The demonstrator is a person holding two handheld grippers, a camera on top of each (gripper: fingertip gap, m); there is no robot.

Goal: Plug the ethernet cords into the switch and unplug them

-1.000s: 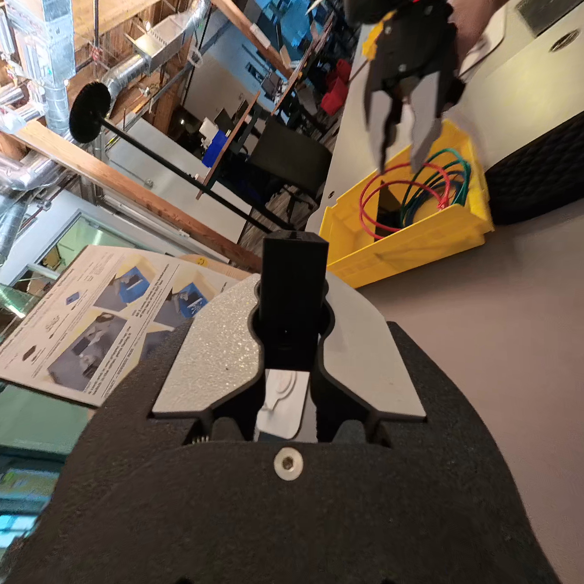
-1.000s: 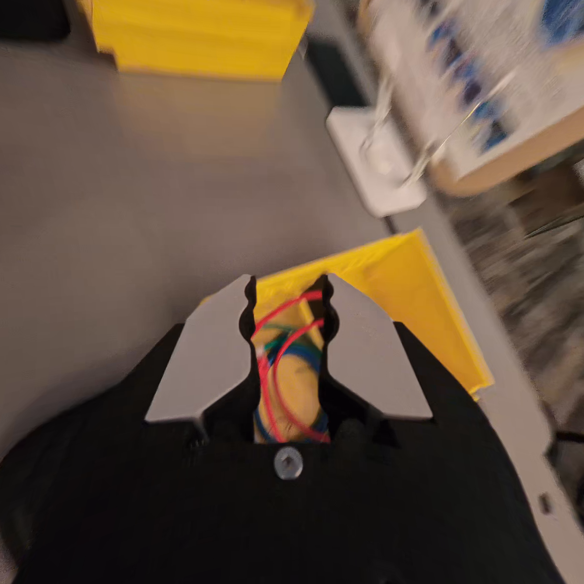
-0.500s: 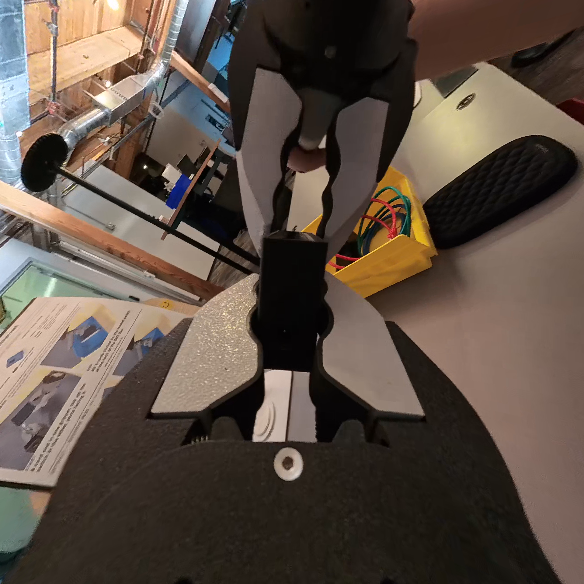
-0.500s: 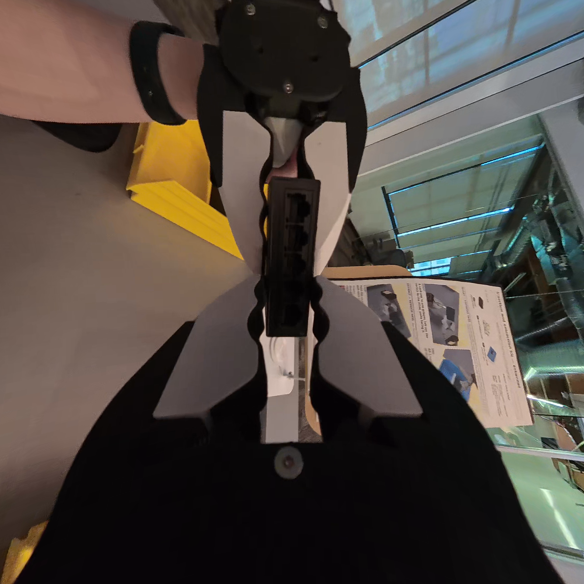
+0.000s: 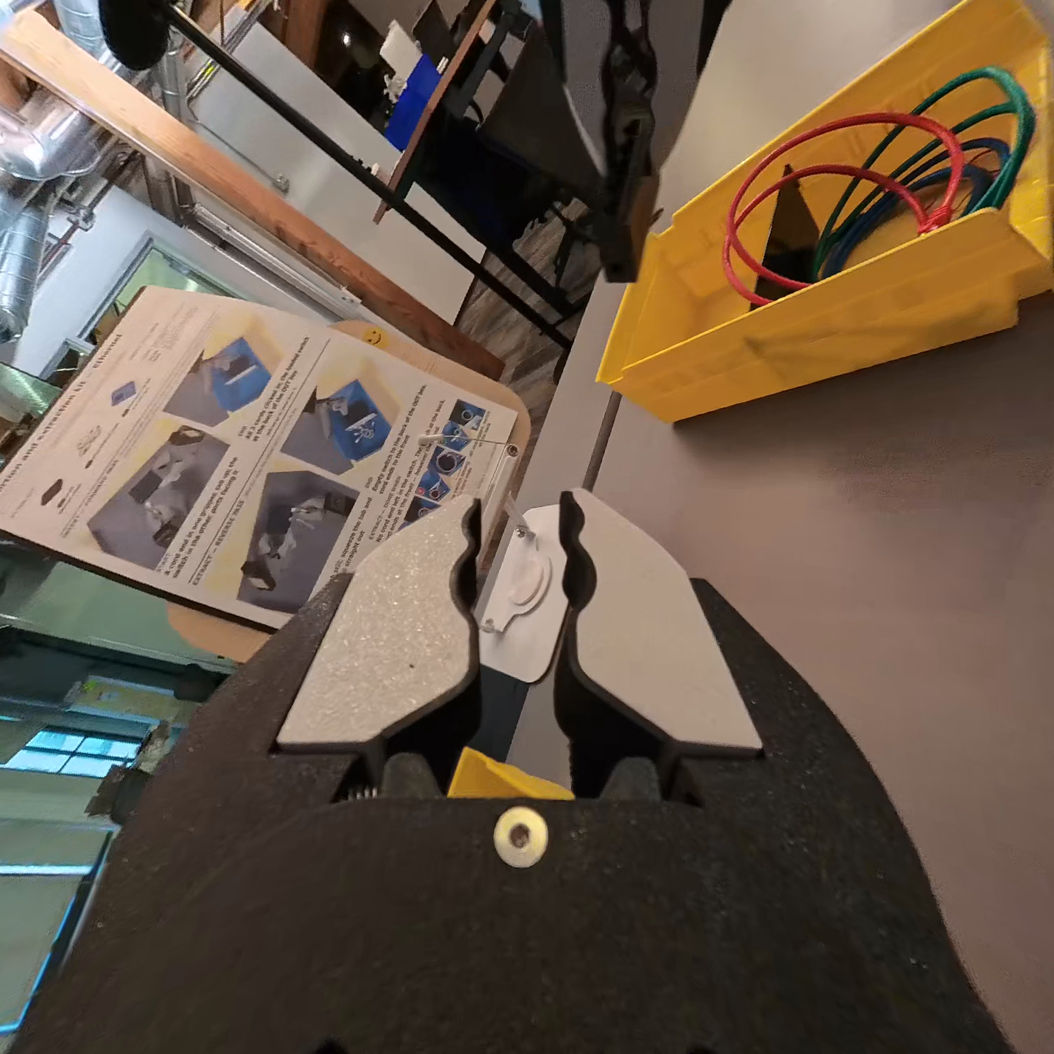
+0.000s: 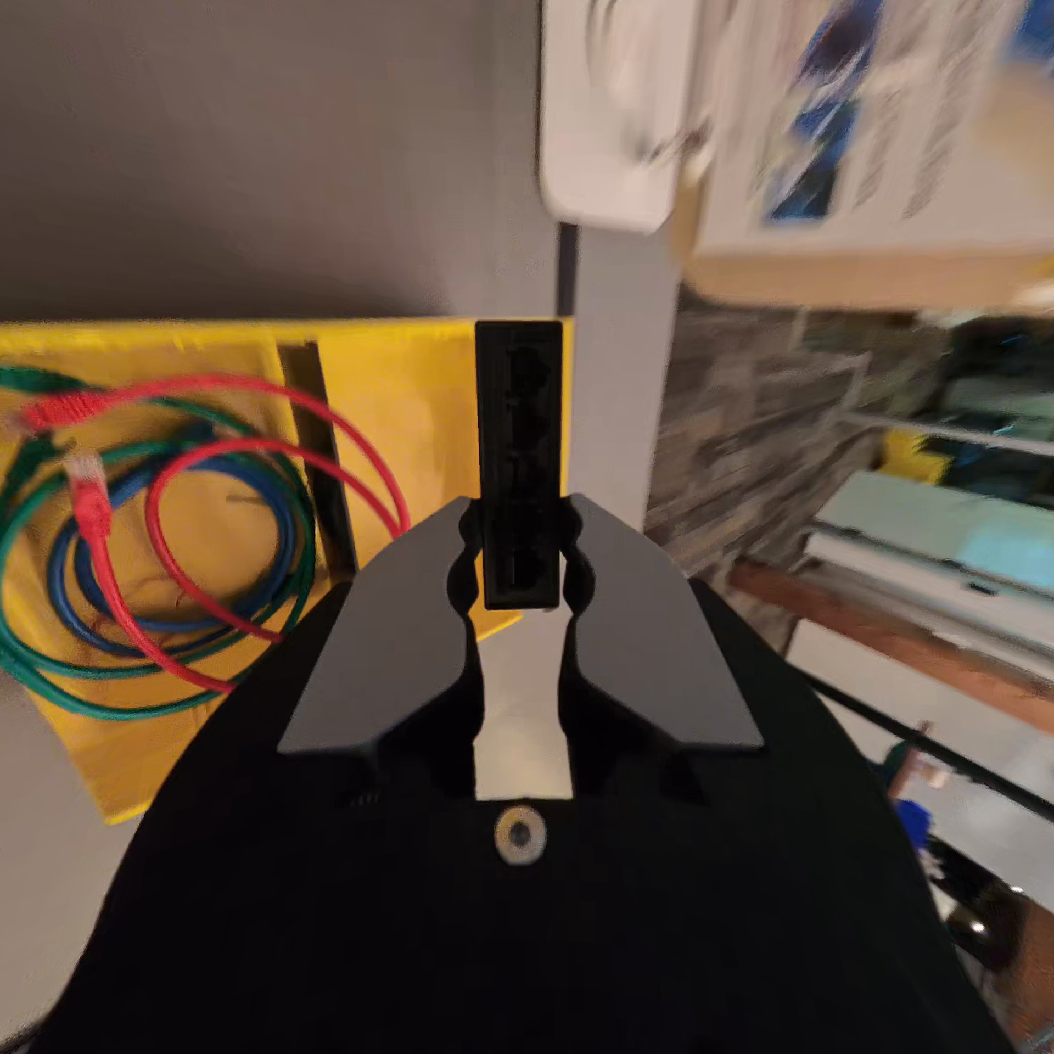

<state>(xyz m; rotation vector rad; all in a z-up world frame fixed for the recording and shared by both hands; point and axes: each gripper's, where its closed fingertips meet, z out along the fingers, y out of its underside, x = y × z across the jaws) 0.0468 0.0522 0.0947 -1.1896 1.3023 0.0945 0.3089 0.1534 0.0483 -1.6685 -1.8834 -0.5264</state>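
Black and narrow, the switch (image 6: 518, 456) stands upright between the fingers of the right hand-held gripper (image 6: 518, 547), which is closed on its lower end, so the row of ports faces the camera. The picture is blurred, and I cannot count the ports with certainty. Just behind the switch and to its left lies the yellow bin (image 6: 399, 365) on the grey tabletop (image 6: 256, 142). Inside the bin there are coiled ethernet cords: a red cord (image 6: 274, 450), a green cord (image 6: 114, 701) and a blue cord (image 6: 85, 604). None of them is plugged into the switch; the red cord shows 2 free plugs near the left wall of the bin.

The left hand-held gripper (image 5: 518, 542) is open and holds nothing; between its fingers only a white stand base (image 5: 525, 599) on the tabletop (image 5: 855, 570) is seen. In this view the switch (image 5: 624, 171) hangs in the air at the top, dark and blurred, above the near corner of the bin (image 5: 798, 353). The same red (image 5: 844, 131), green (image 5: 1015, 114) and blue cords (image 5: 981, 171) stick up over the rim of the bin. To the left of the bin, past the edge of the tabletop, a printed instruction sheet (image 5: 256, 467) leans on a board.
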